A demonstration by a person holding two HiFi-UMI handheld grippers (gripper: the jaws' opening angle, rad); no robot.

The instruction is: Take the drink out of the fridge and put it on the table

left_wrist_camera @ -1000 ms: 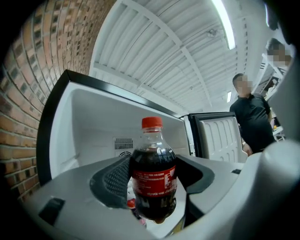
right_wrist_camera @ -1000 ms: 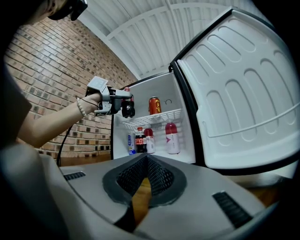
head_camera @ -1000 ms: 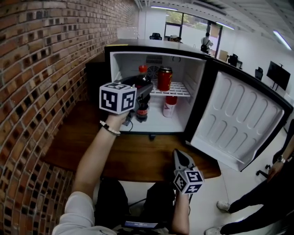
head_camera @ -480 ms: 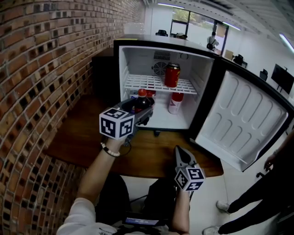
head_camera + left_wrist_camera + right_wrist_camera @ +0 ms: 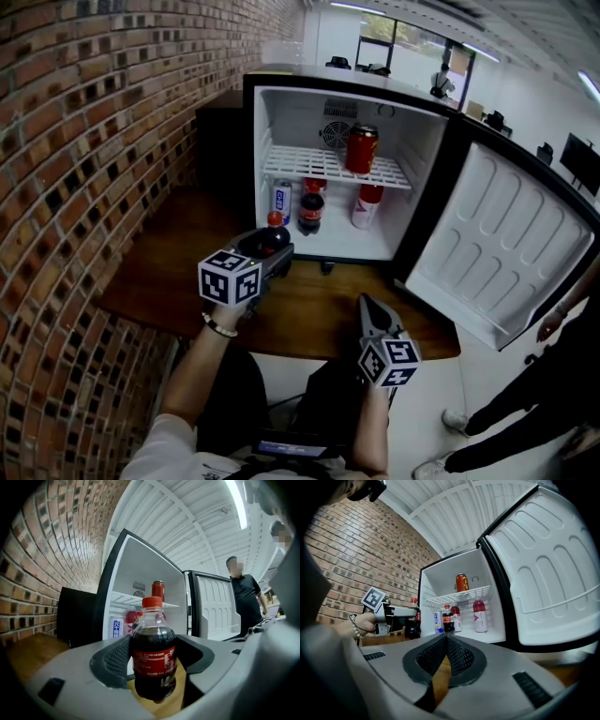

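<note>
Now the left gripper (image 5: 270, 251) clamps its jaws around a cola bottle (image 5: 153, 653) over the table (image 5: 309, 314) before the open fridge (image 5: 427, 178), while the right gripper (image 5: 446, 641) has its jaws pressed together, empty.

Your wooden table (image 5: 164, 267) carries the open fridge (image 5: 281, 117) at its far side, whose wire shelf (image 5: 300, 165) holds a red can (image 5: 362, 150), while a blue-and-white can (image 5: 281, 199), a dark bottle (image 5: 310, 212) and a red-capped white bottle (image 5: 367, 208) stand on its floor.

In the head view the left gripper (image 5: 272, 255) hides most of the cola bottle (image 5: 274, 219).
</note>
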